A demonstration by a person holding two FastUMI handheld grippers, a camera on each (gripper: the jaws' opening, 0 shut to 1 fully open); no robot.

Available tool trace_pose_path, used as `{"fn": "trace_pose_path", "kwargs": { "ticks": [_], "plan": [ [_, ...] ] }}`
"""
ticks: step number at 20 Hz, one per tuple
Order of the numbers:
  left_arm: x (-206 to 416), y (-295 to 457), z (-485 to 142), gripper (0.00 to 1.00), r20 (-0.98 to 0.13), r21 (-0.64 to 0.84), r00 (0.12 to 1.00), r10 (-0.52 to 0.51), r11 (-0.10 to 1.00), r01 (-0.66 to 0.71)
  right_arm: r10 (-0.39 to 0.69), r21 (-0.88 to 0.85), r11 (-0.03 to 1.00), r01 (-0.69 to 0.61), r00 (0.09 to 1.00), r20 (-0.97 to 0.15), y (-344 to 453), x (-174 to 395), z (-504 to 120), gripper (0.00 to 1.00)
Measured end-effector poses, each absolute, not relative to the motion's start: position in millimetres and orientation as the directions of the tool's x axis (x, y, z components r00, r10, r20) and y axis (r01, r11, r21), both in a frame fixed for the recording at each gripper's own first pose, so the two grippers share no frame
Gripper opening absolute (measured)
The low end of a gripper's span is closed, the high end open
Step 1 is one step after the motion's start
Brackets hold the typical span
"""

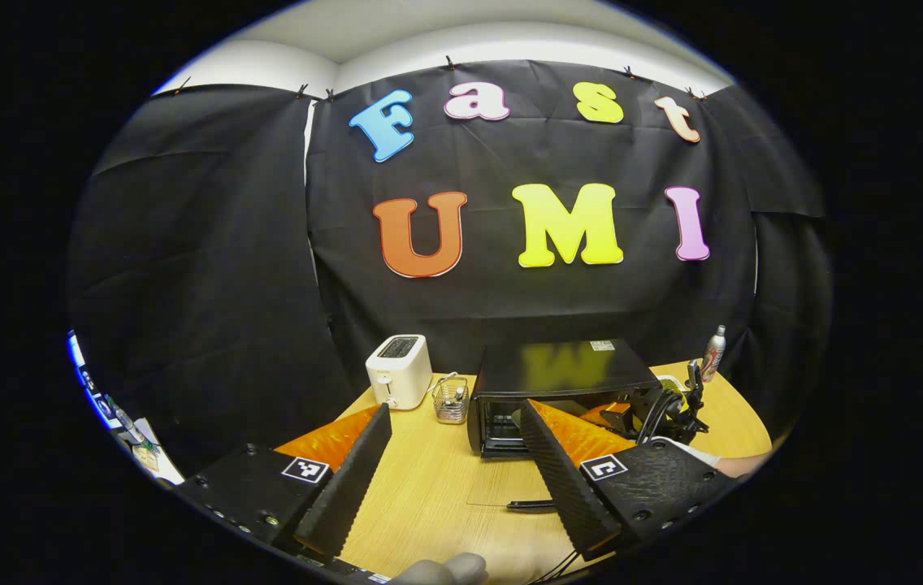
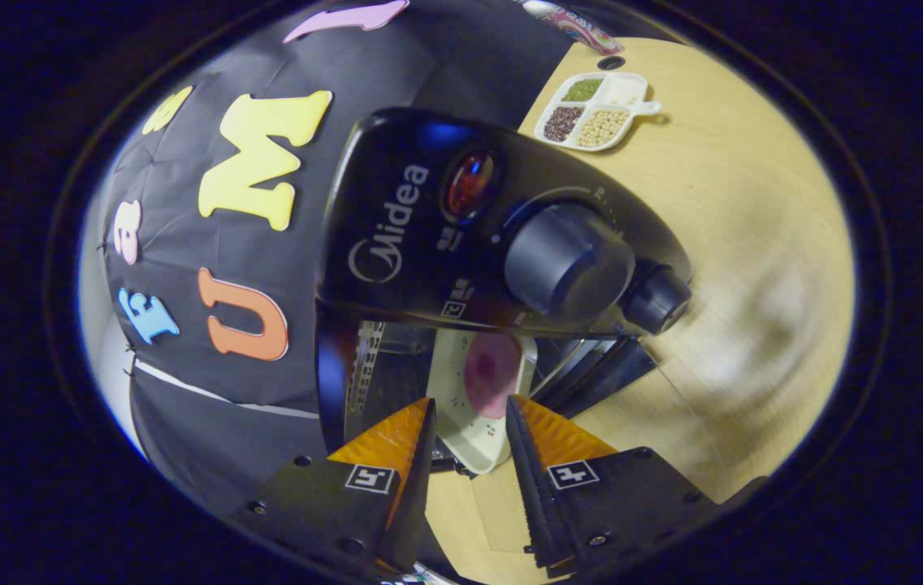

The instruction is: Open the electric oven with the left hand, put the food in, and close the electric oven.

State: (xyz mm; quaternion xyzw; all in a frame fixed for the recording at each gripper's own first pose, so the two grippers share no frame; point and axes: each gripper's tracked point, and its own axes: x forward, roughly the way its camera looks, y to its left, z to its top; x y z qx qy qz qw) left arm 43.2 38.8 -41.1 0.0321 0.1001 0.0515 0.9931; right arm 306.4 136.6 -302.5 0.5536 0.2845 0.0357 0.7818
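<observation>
**A:** Where is the oven?

**B:** In the left gripper view, the black electric oven (image 1: 563, 390) sits on the round wooden worktop (image 1: 445, 496) at about one o'clock from the left gripper (image 1: 453, 471). Its glass door (image 1: 510, 487) lies folded down flat toward the camera. The left gripper hangs above the worktop in front of it, fingers spread wide, pinching nothing.

**A:** And the food?

**B:** In the right gripper view, a pale tray (image 2: 474, 398) carrying a round pinkish piece of food (image 2: 491, 372) lies at twelve o'clock from the right gripper (image 2: 470, 455), reaching into the oven's open cavity. That view is rolled sideways, so the oven's control panel with its big dial (image 2: 567, 260) looms overhead. The near edge of the tray sits between the spread fingers; I cannot tell whether they touch it.

**A:** Anything else about?

**B:** A white toaster (image 1: 399, 371) at eleven o'clock in the left gripper view, a small wire basket (image 1: 451, 400) between it and the oven, and a can (image 1: 712, 353) at two o'clock. In the right gripper view, a divided dish of grains (image 2: 591, 110) lies at one o'clock.
</observation>
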Motion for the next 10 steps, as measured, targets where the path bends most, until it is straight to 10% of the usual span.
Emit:
{"fn": "trace_pose_path", "kwargs": {
  "ticks": [5,10],
  "plan": [
    [39.9,34.7,-45.1,0.96,-0.178,0.067,0.98,0.089,0.995,-0.078,0.347,0.873,0.409,0.266,0.839,-0.419,113.7,286.7,-295.5,0.87],
    [32.0,27.8,-53.2,0.96,-0.158,0.055,0.987,0.042,0.998,-0.033,0.321,0.817,0.53,0.227,0.838,-0.44,93.8,241.6,-280.9,0.92]
  ]
}}
